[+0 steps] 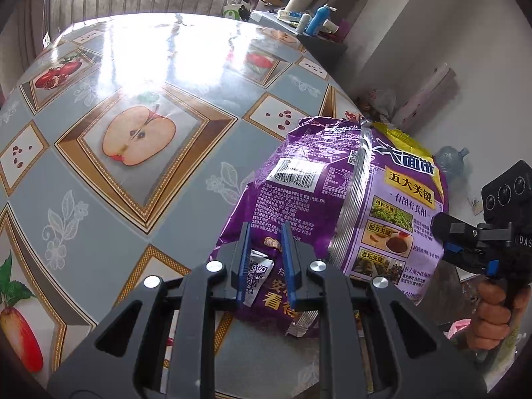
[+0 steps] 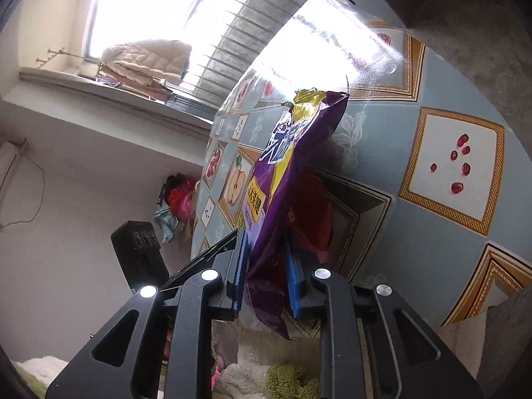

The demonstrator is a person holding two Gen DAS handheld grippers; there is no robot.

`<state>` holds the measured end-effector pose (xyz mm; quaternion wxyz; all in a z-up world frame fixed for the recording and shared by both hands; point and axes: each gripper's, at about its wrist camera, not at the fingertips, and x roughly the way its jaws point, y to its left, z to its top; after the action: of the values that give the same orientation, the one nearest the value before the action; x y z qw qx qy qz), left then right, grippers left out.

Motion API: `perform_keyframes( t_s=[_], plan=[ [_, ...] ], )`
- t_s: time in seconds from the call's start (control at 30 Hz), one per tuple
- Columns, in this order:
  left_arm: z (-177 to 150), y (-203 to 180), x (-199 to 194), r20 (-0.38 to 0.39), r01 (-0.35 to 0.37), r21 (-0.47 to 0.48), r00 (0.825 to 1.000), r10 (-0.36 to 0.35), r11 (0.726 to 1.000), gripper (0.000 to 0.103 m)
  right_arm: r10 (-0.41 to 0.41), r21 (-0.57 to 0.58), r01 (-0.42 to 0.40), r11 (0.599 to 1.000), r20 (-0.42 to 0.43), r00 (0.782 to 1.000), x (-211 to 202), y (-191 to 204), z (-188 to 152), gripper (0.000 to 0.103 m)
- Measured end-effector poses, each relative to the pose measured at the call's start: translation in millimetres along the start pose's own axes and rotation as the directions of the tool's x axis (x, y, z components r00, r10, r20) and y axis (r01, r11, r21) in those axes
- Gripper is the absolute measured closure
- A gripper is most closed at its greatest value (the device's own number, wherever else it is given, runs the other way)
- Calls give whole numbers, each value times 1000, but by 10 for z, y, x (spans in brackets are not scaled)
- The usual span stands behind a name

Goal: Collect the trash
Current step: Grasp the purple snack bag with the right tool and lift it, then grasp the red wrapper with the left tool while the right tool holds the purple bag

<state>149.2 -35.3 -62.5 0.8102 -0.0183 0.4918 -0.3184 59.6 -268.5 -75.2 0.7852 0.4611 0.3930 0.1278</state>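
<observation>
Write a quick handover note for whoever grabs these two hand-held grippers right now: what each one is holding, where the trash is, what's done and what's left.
Left hand-held gripper: shut on a small silver sachet, in front of the purple bag.
Right hand-held gripper: shut on the purple bag's lower edge; the bag hangs upright beside the table.
Trash: the bag is at the table's edge, lifted off the fruit-print cloth. No bin shows in either view.
Done: both pieces are gripped.
Left: carry both to a bin and drop them; check for other trash.
</observation>
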Motion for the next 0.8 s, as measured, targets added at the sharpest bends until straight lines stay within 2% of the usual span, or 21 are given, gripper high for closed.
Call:
perform_keyframes(
  t_s=[0.3,0.33,0.4,0.5,0.57,0.7,0.8],
  plan=[
    [35,-25,119,-4,0,5,1000,0,1000,87,-60,-76,63,995,43,997,-58,182,-36,84],
    [35,-25,118,-3,-2,8,1000,2,1000,87,-64,-79,67,995,50,997,-64,188,-36,90],
    [44,-25,115,-2,-8,12,1000,8,1000,87,-55,-70,59,996,55,997,-63,175,-32,91],
    [52,-15,50,10,-17,-1,1000,17,1000,87,-11,-48,13,999,40,999,-62,143,-45,97],
    [62,8,-24,25,-11,-14,1000,12,1000,87,63,-11,-63,998,23,998,-42,100,-34,99],
    [139,37,-260,80,8,-37,997,-5,999,87,186,31,-186,982,27,982,-131,66,17,99],
    [220,35,-467,137,31,-47,990,-24,998,87,239,49,-242,969,64,969,-287,18,78,100]
  ],
)
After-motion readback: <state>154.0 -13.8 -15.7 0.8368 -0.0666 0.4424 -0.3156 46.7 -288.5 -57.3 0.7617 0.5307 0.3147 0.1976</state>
